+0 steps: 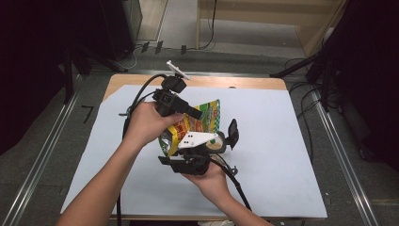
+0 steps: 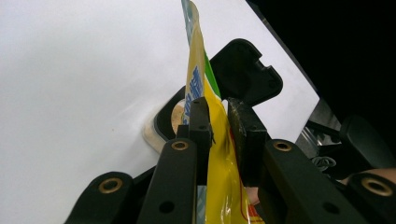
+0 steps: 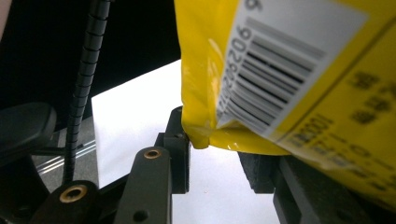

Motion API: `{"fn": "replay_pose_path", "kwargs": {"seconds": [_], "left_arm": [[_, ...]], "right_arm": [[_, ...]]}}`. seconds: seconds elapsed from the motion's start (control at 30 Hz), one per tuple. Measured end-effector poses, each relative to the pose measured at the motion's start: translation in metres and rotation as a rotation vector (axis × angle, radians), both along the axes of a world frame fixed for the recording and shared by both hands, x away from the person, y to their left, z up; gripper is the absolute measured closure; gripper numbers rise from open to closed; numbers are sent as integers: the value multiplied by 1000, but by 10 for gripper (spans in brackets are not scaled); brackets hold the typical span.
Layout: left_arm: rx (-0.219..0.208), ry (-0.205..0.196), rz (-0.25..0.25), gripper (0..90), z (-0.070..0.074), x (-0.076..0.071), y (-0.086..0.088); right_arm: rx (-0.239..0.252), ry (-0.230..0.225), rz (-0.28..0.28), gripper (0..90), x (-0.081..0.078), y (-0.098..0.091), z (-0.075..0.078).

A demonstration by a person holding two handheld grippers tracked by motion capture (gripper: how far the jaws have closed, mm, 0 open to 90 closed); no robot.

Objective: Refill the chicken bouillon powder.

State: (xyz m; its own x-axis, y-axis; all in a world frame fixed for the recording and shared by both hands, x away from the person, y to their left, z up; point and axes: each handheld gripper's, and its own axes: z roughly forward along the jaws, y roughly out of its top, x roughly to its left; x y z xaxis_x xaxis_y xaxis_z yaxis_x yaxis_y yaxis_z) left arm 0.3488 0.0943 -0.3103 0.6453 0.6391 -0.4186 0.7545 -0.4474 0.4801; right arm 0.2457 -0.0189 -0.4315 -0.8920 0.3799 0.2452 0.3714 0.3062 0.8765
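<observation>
A: What's on the tabletop (image 1: 291, 141)?
B: White sheet, and a yellow snack bag (image 1: 195, 123) with green print and a barcode, held above its middle.
A: The tools?
B: Left tool (image 2: 219, 122) pinches the bag's edge. Right tool (image 3: 219, 161) sits under its bottom corner; grip unclear.
A: Contents?
B: Can't tell.

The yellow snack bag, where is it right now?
In the high view the yellow snack bag is held above the middle of the white table sheet, between the left gripper and the right gripper, beside a black container.
</observation>
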Motion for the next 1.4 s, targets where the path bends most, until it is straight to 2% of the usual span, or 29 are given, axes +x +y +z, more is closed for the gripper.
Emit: {"fn": "replay_pose_path", "kwargs": {"seconds": [0.13, 0.47, 0.9, 1.4], "left_arm": [[16, -14, -1, 812, -1, -2, -4], [17, -12, 2, 813, -1, -1, -3], [6, 4, 7, 811, -5, 6, -5], [17, 22, 8, 809, -10, 12, -6]], "right_arm": [[-1, -11, -15, 673, 1, -1, -5], [5, -14, -17, 668, 0, -1, -5], [11, -9, -18, 673, 0, -2, -2], [12, 3, -21, 674, 1, -3, -1]]}}
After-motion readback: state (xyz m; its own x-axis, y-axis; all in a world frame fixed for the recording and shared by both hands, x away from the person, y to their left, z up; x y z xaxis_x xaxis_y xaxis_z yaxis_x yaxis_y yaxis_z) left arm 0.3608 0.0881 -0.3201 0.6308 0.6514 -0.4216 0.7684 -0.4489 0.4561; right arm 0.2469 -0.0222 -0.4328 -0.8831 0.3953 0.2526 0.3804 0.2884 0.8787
